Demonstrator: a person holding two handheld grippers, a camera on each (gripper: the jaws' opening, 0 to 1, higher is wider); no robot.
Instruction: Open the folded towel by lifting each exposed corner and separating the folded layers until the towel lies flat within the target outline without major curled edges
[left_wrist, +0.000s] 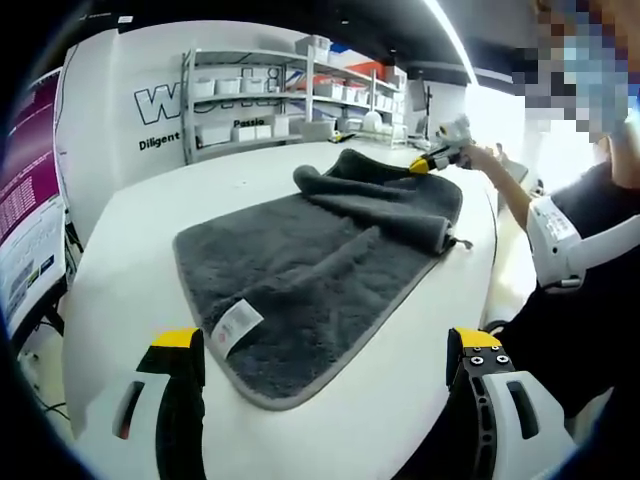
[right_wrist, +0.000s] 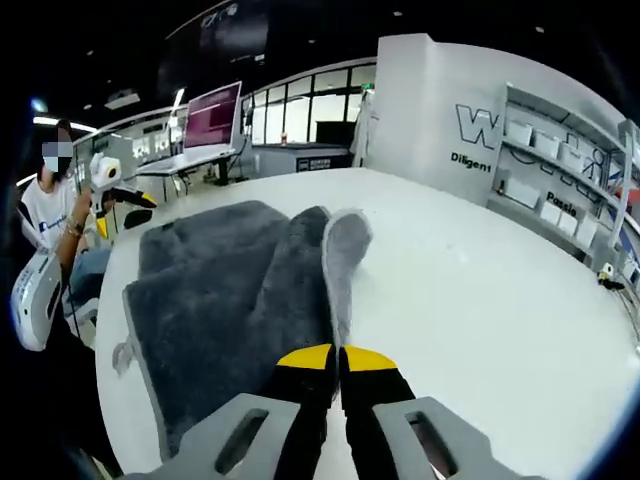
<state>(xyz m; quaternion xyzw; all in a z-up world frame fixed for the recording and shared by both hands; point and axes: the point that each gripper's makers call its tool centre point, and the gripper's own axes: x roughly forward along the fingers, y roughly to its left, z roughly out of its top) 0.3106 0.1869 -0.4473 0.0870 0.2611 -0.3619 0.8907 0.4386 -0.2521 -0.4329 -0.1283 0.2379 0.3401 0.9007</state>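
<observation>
With the towel (left_wrist: 320, 270) spread on the white surface (left_wrist: 130, 260), one far edge folded over, draw that fold (right_wrist: 340, 265), pinched in the closed right claw (right_wrist: 337, 362), outward and low, the open left claw (left_wrist: 325, 365) waiting near the label (left_wrist: 234, 325).

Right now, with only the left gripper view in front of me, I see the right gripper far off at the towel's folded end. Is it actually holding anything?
Observer: Yes. In the right gripper view, the right gripper has its jaws shut on a raised fold of the towel.
Operator: How far does that fold run?
Observer: From the jaws straight away to a rounded end, standing above the flat layer.
</observation>
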